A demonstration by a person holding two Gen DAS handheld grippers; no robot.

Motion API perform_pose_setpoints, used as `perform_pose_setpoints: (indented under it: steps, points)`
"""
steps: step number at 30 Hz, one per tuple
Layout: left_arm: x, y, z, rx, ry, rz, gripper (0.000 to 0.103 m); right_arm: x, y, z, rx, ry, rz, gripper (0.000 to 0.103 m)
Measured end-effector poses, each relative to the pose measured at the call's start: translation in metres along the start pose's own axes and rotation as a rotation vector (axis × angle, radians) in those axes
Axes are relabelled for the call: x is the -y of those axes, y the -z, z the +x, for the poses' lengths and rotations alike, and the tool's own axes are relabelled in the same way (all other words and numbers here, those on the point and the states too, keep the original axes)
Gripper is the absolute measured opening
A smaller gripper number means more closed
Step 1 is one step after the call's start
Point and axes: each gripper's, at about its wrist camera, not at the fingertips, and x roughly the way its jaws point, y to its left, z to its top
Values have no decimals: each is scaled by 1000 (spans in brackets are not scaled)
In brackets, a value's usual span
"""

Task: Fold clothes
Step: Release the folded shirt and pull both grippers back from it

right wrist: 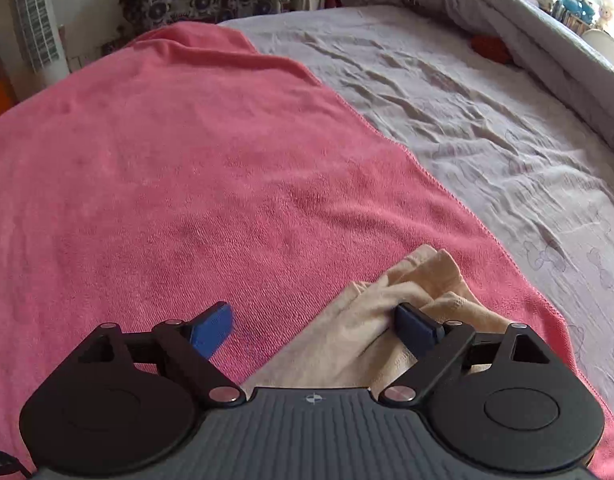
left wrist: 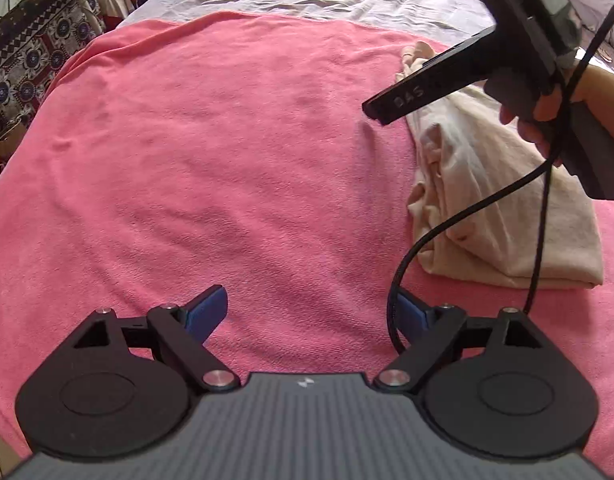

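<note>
In the left wrist view the pink towel (left wrist: 211, 152) lies flat and bare from nine o'clock round to one o'clock, open room for a pass. At three o'clock the folded cream garment (left wrist: 503, 208) heaps up, with the right gripper (left wrist: 377, 114) and the hand (left wrist: 547, 120) hanging above it. A black cable (left wrist: 435, 236) loops down at four o'clock. In the right wrist view the grey bed sheet (right wrist: 487, 120) lies clear from twelve to three o'clock.
</note>
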Motion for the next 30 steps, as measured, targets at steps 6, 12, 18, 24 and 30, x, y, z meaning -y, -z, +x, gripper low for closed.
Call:
perform_pose_setpoints:
  steps: [6,12,18,24,30]
  points:
    - [-11,-25,-27,85,180,-105,99,60,45,-95,111,7,278,91]
    - [42,-64,-33,98,356,34,100,116,126,-143,10,121,612,94]
    - [88,-64,-36,-3,424,148,99,141,165,-149,-1,339,809,94]
    - [89,-62,-34,-52,380,105,99,150,178,-155,-3,399,809,94]
    - [80,-63,-14,-103,241,46,99,137,190,-167,9,144,833,94]
